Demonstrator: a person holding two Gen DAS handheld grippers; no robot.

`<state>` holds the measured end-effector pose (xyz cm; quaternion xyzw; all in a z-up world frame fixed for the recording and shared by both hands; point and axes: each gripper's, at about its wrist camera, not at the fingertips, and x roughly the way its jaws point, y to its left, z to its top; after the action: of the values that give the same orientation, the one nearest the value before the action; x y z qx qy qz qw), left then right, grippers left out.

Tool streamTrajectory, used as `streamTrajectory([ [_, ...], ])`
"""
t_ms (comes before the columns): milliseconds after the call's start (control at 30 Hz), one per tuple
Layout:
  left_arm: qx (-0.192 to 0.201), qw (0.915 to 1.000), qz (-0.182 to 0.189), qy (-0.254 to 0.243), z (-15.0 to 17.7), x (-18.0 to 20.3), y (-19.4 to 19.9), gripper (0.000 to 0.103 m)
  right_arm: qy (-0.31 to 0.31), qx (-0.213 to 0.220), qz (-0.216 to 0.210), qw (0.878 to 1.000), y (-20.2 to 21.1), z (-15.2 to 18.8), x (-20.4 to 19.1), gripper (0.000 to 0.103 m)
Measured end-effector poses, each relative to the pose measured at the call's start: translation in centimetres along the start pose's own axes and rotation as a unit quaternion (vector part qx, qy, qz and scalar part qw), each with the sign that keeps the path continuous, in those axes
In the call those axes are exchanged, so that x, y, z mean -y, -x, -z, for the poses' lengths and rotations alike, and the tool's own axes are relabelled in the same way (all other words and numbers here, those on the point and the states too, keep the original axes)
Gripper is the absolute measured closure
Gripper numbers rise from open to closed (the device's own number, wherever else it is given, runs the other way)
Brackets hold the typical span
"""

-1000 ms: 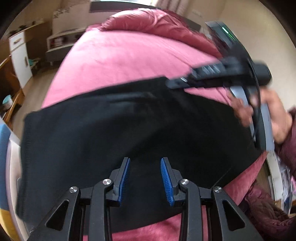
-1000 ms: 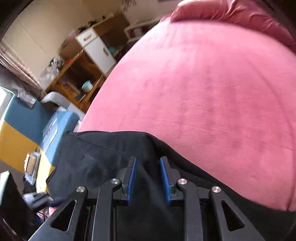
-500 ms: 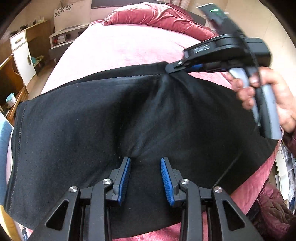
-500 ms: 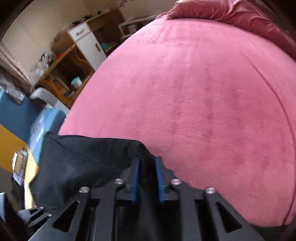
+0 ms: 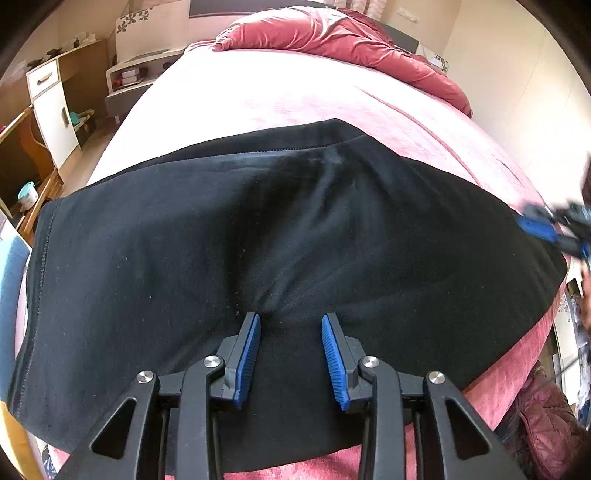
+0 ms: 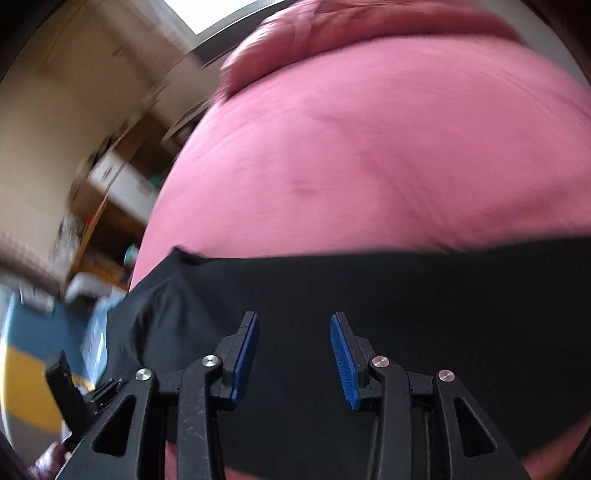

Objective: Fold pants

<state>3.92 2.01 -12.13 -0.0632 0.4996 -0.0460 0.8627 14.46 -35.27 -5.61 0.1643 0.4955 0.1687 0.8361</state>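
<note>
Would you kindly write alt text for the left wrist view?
Black pants lie spread across a pink bed; the left claw presses its open tips into the fabric. The right claw shows blurred at the right edge.

Pink-covered bed [image 5: 266,99] filling most of both views. Black pants [image 5: 258,236] laid flat across near part of bed, spread side to side, slight crease in middle. Bunched red duvet [image 5: 332,33] at far end of bed, well apart from pants.
</note>
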Motion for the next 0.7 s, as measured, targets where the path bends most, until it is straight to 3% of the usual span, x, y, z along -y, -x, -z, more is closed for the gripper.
streamTrajectory([
  [100, 0.000, 1.0000, 0.001, 0.002, 0.0, -0.2, -0.1, 0.067, -0.087, 0.038, 0.014, 0.995, 4.9, 1.6, 6.5, 0.062],
  [200, -0.001, 0.9999, 0.003, 0.011, 0.0, -0.4, -0.3, 0.067, -0.182, 0.089, 0.034, 0.979, 9.7, 3.6, 13.0, 0.061],
  [267, -0.005, 0.9999, 0.003, 0.013, -0.1, -0.5, -0.4, 0.067, -0.244, 0.126, 0.047, 0.960, 12.6, 5.1, 17.2, 0.060],
  [367, -0.011, 0.9998, 0.002, 0.017, -0.4, -0.6, -0.5, 0.066, -0.347, 0.185, 0.045, 0.918, 15.7, 8.0, 23.1, 0.060],
  [500, -0.020, 0.9995, -0.006, 0.024, -0.9, -0.5, -0.6, 0.065, -0.413, 0.213, 0.026, 0.885, 16.3, 10.1, 27.6, 0.060],
  [700, -0.031, 0.9991, -0.021, 0.021, -1.5, 0.0, -0.8, 0.065, -0.443, 0.223, 0.006, 0.868, 14.8, 10.6, 30.6, 0.060],
])
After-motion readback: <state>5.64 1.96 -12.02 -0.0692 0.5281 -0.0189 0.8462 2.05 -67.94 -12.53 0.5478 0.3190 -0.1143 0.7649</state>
